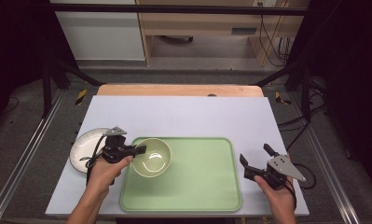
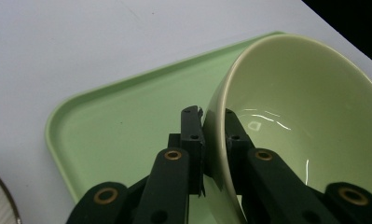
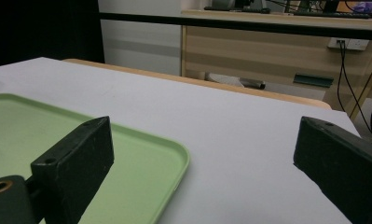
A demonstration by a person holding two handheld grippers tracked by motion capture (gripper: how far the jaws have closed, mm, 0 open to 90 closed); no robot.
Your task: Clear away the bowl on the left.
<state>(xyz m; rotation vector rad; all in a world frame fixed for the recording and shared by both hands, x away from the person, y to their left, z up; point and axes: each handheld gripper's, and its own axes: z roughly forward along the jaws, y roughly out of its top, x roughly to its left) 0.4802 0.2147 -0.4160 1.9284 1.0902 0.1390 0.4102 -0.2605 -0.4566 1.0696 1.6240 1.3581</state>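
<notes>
A pale green bowl [image 1: 151, 157] sits at the left end of the green tray [image 1: 202, 186]. My left gripper [image 1: 139, 150] is shut on the bowl's left rim. In the left gripper view the bowl [image 2: 305, 121] has one jaw inside its wall and one outside, and the tray [image 2: 113, 126] lies beneath. My right gripper [image 1: 255, 157] stands open just off the tray's right edge, nothing between its jaws. The right gripper view has the open gripper [image 3: 207, 163] over the white tabletop, with the tray's corner [image 3: 141, 163] at left.
A white plate [image 1: 83, 147] lies on the table left of the tray, under my left hand. The white sheet [image 1: 193, 114] covers a wooden table [image 1: 179, 89]. Black frame posts stand at both sides, and cables [image 1: 272, 42] hang at the far right.
</notes>
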